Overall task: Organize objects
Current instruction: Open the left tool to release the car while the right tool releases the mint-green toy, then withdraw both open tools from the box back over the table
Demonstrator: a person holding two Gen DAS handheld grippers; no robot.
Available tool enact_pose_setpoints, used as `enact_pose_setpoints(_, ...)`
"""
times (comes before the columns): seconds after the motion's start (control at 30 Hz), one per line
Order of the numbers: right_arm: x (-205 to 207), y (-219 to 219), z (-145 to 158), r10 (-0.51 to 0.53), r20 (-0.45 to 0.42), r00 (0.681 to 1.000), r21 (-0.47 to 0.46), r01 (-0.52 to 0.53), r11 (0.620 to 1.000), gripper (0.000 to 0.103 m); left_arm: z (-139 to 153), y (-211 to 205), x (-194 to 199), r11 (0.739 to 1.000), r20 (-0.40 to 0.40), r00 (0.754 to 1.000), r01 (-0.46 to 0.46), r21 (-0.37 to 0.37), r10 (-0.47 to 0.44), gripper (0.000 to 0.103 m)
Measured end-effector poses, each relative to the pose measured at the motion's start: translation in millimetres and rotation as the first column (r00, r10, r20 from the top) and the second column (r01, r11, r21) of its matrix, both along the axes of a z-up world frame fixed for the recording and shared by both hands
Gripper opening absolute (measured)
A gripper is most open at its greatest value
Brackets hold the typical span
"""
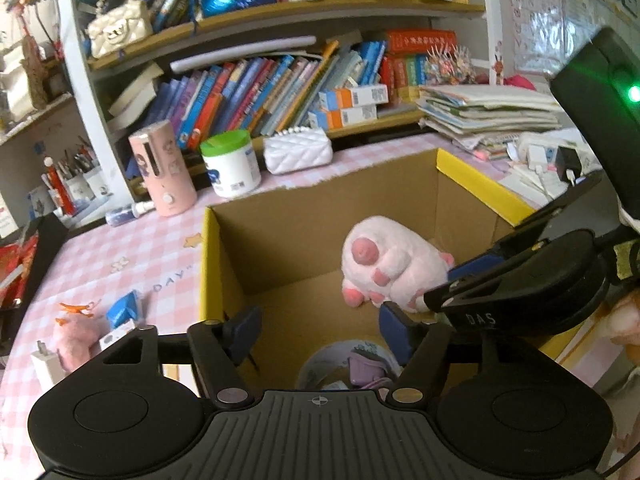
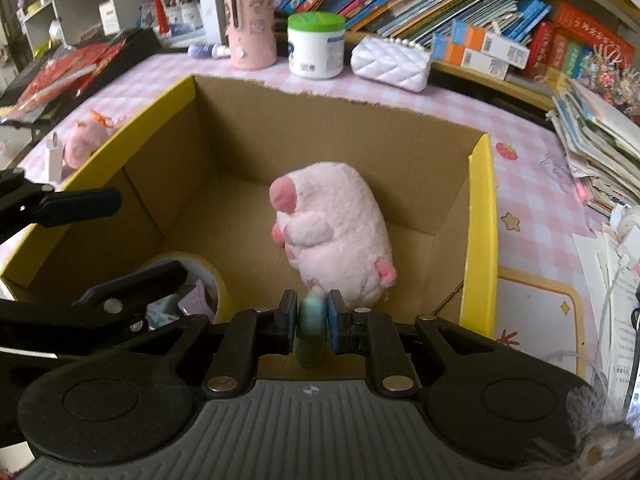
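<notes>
Progress midway. At nine o'clock of the box [image 2: 172, 92], on the table [image 1: 100, 256], a small plush [image 2: 86, 142], a white plug [image 2: 52, 158] and a blue carton [image 1: 126, 310] remain outside. Inside the box, a tape roll [image 2: 218, 280] lies at seven o'clock and a pink plush [image 2: 336, 232] near centre. Left tongs [image 1: 318, 334] hang over the box, jaws well apart and holding nothing. Right tongs [image 2: 313, 326], at six o'clock over the box, have a blurred pale-green thing [image 2: 310, 314] between nearly closed pads; whether they press on it cannot be told. Judged remaining: dropping that piece and collecting the three items outside.
</notes>
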State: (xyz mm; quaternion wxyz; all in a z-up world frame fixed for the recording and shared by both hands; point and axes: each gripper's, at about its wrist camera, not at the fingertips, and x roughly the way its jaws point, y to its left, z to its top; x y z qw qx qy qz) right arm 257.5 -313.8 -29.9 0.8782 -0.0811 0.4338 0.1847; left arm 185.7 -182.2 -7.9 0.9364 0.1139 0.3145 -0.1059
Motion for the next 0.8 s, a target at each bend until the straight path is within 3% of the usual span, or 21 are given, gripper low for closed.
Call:
enact_pose_setpoints(0.07, -4, -2, 3, -0.021, 0.019, 1.000, 0.015, 0.020, 1.000, 0.023, 4, 4, -4, 1.000, 0.014, 1.000, -0.007, -0.016, 0.008, 0.076)
enact_pose_setpoints(0.4, -35, -8, 32, -0.145, 0.150, 0.978, 0.090, 0.133, 0.987, 0.035, 25, 17, -29, 0.997, 0.087, 0.996, -0.008, -0.074, 0.014, 0.085)
enact_pose_setpoints(0.8, -85, -6, 50, -0.344, 0.277, 0.897, 0.131, 0.320, 0.938, 0.054, 29, 55, -59, 0.992, 0.113, 0.992, -0.048, -0.119, 0.062, 0.089)
